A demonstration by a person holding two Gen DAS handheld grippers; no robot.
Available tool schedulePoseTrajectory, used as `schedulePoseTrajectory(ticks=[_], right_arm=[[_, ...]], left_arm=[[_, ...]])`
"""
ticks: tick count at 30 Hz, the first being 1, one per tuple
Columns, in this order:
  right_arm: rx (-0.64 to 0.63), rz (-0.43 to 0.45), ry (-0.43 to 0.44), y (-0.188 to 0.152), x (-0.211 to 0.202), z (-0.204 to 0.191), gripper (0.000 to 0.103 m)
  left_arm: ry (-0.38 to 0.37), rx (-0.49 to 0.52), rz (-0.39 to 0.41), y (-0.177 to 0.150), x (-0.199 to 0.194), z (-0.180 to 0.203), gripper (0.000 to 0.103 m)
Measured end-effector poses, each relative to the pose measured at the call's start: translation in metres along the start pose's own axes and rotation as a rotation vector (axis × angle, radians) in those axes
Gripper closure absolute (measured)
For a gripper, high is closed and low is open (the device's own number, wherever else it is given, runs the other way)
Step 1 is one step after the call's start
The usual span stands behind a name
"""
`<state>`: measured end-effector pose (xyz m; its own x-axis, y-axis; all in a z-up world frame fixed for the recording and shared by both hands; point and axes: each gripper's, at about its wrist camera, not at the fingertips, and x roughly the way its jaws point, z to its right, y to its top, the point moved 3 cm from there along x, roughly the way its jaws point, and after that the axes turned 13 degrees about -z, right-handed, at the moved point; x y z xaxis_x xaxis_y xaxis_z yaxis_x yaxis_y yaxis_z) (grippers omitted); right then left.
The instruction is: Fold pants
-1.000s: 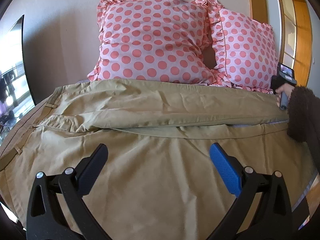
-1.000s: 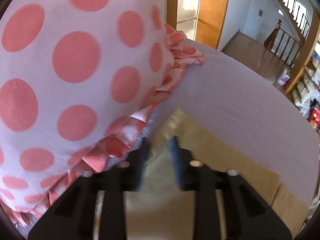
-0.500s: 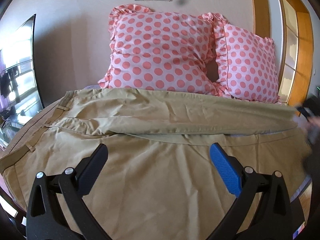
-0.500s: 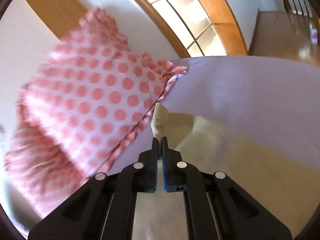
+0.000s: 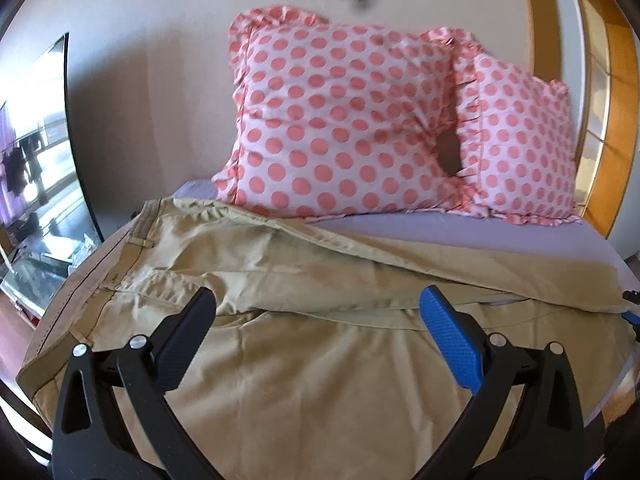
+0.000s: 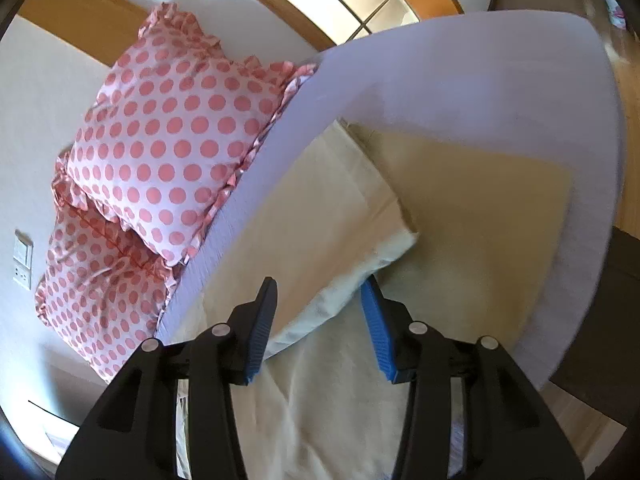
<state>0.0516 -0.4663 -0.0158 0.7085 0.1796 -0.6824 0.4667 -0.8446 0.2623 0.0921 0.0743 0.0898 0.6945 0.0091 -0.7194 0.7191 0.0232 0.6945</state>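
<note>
Khaki pants (image 5: 304, 344) lie spread across the lavender bed (image 5: 460, 228), waistband at the left, both legs running right, the far leg overlapping the near one. My left gripper (image 5: 320, 328) is open and empty, hovering above the near leg close to the crotch. In the right wrist view the leg ends (image 6: 332, 216) lie flat near the bed's edge. My right gripper (image 6: 320, 320) is open above the hem of the upper leg, holding nothing. A bit of it shows at the right edge of the left wrist view (image 5: 632, 312).
Two pink polka-dot pillows (image 5: 340, 120) lean on the wall behind the pants and show in the right wrist view (image 6: 172, 140). The bed's right edge (image 6: 592, 200) drops to a wood floor. A mirror or window (image 5: 36, 168) is at the left.
My right gripper was shut on the hem of the far leg and has let it go, opened and pulled back. The far leg now lies closer to the near one. The left gripper drew back slightly.
</note>
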Motion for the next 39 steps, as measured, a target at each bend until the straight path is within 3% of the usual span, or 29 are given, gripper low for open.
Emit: schedulePoseTrajectory(ticks=[2,3,4,5,11,16,18,22,25,27,30,31,32,34,36,39], right_arm=[[-0.015,0.017,0.011,0.001,0.004,0.002,0.058],[-0.03,0.025,0.001,0.003,0.006,0.001,0.069],[-0.039,0.022,0.014,0.005,0.009,0.001,0.098],[-0.041,0.016,0.045,0.007,0.011,0.003,0.101],[-0.031,0.054,0.162,0.015,0.0,0.012,0.101],[-0.035,0.059,0.178,0.018,0.0,0.009,0.101],[-0.034,0.061,0.182,0.019,0.0,0.009,0.101],[-0.037,0.092,0.18,0.022,-0.008,0.007,0.101],[-0.051,0.105,0.186,0.027,-0.014,0.004,0.101],[-0.071,0.107,0.162,0.028,-0.012,0.0,0.101],[-0.08,0.107,0.138,0.03,-0.007,-0.002,0.101],[-0.068,0.104,0.144,0.031,-0.005,0.0,0.101],[-0.059,0.1,0.149,0.031,-0.004,0.002,0.101],[-0.052,0.097,0.158,0.032,-0.004,0.004,0.101],[-0.054,0.114,0.167,0.032,-0.011,0.004,0.101],[-0.055,0.149,0.19,0.031,-0.028,0.004,0.101]], left_arm=[[-0.005,-0.007,-0.014,0.001,0.005,-0.003,0.002],[-0.005,-0.011,-0.02,0.002,0.009,-0.005,0.002],[-0.006,-0.014,-0.025,0.003,0.012,-0.006,0.002],[-0.01,-0.016,-0.029,0.004,0.015,-0.007,0.002],[-0.099,-0.078,-0.066,0.029,0.04,-0.022,0.002],[-0.106,-0.164,-0.132,0.069,0.078,-0.041,0.002],[-0.07,-0.181,-0.191,0.087,0.102,-0.047,0.003],[-0.011,-0.242,-0.364,0.104,0.159,-0.061,0.015],[0.044,-0.296,-0.46,0.104,0.191,-0.073,0.023],[0.03,-0.338,-0.482,0.103,0.202,-0.08,0.029],[0.022,-0.395,-0.458,0.102,0.212,-0.093,0.048],[0.037,-0.408,-0.44,0.102,0.213,-0.1,0.065],[0.03,-0.422,-0.43,0.103,0.212,-0.104,0.09],[-0.036,-0.464,-0.391,0.1,0.201,-0.115,0.097],[-0.042,-0.439,-0.346,0.097,0.179,-0.116,0.1],[-0.044,-0.371,-0.233,0.082,0.114,-0.111,0.101]])
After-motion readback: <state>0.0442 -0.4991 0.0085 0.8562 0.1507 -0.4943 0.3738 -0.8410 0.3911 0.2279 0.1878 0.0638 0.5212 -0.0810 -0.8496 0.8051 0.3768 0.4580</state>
